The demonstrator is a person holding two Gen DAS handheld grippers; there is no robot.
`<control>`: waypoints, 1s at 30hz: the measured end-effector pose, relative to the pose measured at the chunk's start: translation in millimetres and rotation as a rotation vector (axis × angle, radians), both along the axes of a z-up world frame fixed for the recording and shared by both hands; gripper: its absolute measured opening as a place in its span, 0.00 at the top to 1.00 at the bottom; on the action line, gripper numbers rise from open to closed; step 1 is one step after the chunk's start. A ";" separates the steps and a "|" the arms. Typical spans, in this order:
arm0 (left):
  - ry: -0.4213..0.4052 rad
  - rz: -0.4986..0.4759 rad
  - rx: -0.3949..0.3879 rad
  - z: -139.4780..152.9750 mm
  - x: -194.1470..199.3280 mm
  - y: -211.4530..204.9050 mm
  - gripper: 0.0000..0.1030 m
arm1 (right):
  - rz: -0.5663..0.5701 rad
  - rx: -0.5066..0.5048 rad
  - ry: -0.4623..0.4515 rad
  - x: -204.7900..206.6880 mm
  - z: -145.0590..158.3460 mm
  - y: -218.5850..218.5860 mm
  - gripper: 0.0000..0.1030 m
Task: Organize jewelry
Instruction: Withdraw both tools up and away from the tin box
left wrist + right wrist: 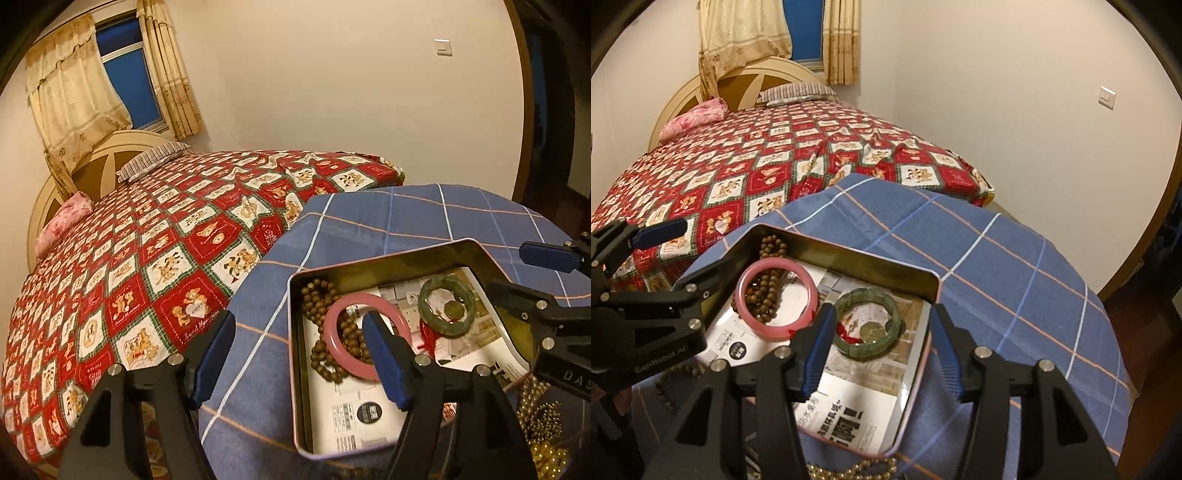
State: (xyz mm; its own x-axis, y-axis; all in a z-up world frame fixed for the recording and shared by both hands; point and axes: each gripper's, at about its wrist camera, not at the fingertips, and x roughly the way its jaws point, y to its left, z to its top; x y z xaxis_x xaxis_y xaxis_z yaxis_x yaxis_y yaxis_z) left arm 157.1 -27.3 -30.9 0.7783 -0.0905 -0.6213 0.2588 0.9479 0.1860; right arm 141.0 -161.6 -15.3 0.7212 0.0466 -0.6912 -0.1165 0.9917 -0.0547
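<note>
Our left gripper (pixel 299 354) fingers released over the pink bangle (pixel 367 334), our right gripper (pixel 882 354) fingers released over the green bracelet (pixel 868 322), both in the tin (pixel 849 258)

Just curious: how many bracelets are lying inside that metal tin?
3. A pink bangle lies over a brown bead bracelet at the tin's left; a green bracelet lies right. More may be hidden.
</note>
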 end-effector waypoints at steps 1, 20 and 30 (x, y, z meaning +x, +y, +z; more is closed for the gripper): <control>-0.003 0.002 -0.002 1.0 -4.4 1.7 0.31 | -0.003 -0.002 -0.003 -2.4 0.6 -0.8 0.43; 0.038 0.012 0.047 -31.0 -92.4 26.5 0.31 | -0.069 0.019 0.036 -89.2 -24.6 -21.4 0.35; 0.048 0.003 0.028 -32.2 -119.0 19.4 0.31 | -0.108 0.051 0.041 -115.8 -31.7 -33.0 0.35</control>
State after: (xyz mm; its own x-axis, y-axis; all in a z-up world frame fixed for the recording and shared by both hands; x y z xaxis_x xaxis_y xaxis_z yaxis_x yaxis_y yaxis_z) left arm 38.1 -7.9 -63.1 0.7477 -0.0707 -0.6602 0.2653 0.9433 0.1995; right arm 25.2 -194.6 -47.0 0.6953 0.0059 -0.7187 -0.0103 0.9999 -0.0017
